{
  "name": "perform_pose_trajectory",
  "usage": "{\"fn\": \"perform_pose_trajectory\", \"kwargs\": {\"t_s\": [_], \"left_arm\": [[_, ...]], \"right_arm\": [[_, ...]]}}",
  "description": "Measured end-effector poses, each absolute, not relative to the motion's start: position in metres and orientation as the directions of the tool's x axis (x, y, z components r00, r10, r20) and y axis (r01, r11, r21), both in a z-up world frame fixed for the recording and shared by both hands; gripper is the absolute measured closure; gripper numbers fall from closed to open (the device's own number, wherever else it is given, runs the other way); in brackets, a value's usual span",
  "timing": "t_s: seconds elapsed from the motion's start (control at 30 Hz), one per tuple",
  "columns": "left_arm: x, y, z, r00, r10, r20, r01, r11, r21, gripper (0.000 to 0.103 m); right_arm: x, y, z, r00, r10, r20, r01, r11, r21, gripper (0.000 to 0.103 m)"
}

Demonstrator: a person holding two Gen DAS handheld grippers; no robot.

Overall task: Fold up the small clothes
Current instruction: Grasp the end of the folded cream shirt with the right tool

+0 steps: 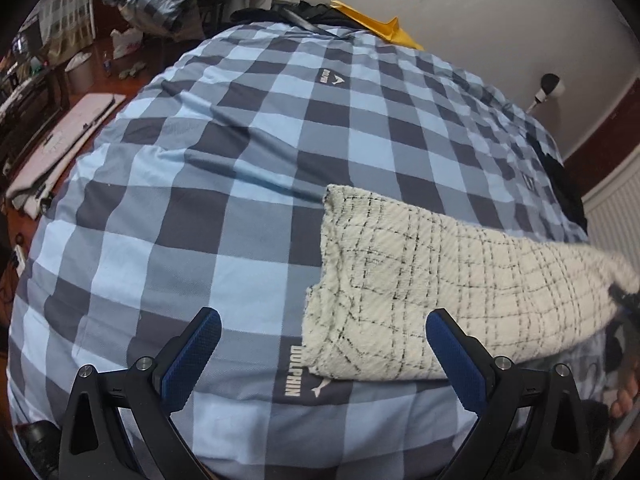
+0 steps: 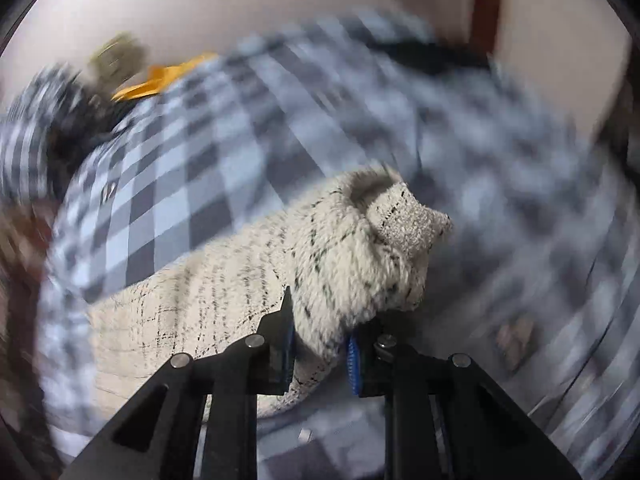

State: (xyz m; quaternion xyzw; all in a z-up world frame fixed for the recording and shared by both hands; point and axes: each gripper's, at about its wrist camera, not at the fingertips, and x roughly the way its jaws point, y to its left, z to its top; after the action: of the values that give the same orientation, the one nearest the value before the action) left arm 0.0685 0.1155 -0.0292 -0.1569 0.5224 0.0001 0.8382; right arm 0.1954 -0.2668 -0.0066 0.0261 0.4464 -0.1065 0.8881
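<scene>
Pinching fuzzy cream garment [image 2: 224,304], right claw [image 2: 320,352]; apparently lifted off bed [image 1: 240,160]

Left tongs [image 1: 322,354] open above checked duvet [image 1: 224,184]; fleece cloth [image 1: 420,292] alongside.

Checked bedspread [image 1: 248,200], white wall [image 1: 500,32], radiator [image 1: 616,224], red floor [image 1: 120,64].

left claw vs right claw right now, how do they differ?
The left claw is wide open and holds nothing; the right claw is shut on the cream checked cloth. The left claw hangs over the blue checked bedcover; the right claw has the cloth's end lifted off it. Both have black arms with blue pads.
</scene>
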Motion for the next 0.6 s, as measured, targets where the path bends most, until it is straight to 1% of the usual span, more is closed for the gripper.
{"fn": "perform_pose_trajectory", "kwargs": {"t_s": [0.07, 0.13, 0.27, 0.37, 0.5, 0.6], "left_arm": [[0.071, 0.122, -0.031, 0.450, -0.166, -0.877, -0.178, 0.946, -0.271, 0.000], [0.075, 0.131, -0.031, 0.453, -0.157, -0.878, -0.200, 0.942, -0.271, 0.000], [0.077, 0.159, -0.027, 0.481, -0.153, -0.863, -0.268, 0.912, -0.311, 0.000], [0.076, 0.185, -0.019, 0.520, -0.115, -0.847, -0.334, 0.885, -0.325, 0.000], [0.071, 0.215, -0.007, 0.569, 0.021, -0.822, -0.436, 0.856, -0.280, 0.000], [0.074, 0.230, -0.005, 0.579, 0.058, -0.813, -0.457, 0.849, -0.265, 0.000]], "right_arm": [[0.200, -0.218, 0.007, 0.650, -0.181, -0.738, 0.126, 0.983, -0.130, 0.087], [0.203, -0.178, 0.011, 0.692, -0.172, -0.701, 0.055, 0.981, -0.186, 0.087], [0.202, -0.082, -0.005, 0.763, -0.130, -0.633, -0.113, 0.938, -0.328, 0.087], [0.192, -0.030, -0.036, 0.772, -0.067, -0.632, -0.242, 0.889, -0.389, 0.087], [0.181, 0.016, -0.085, 0.758, -0.018, -0.652, -0.370, 0.812, -0.453, 0.087], [0.177, 0.040, -0.119, 0.739, 0.015, -0.674, -0.449, 0.757, -0.475, 0.086]]}}
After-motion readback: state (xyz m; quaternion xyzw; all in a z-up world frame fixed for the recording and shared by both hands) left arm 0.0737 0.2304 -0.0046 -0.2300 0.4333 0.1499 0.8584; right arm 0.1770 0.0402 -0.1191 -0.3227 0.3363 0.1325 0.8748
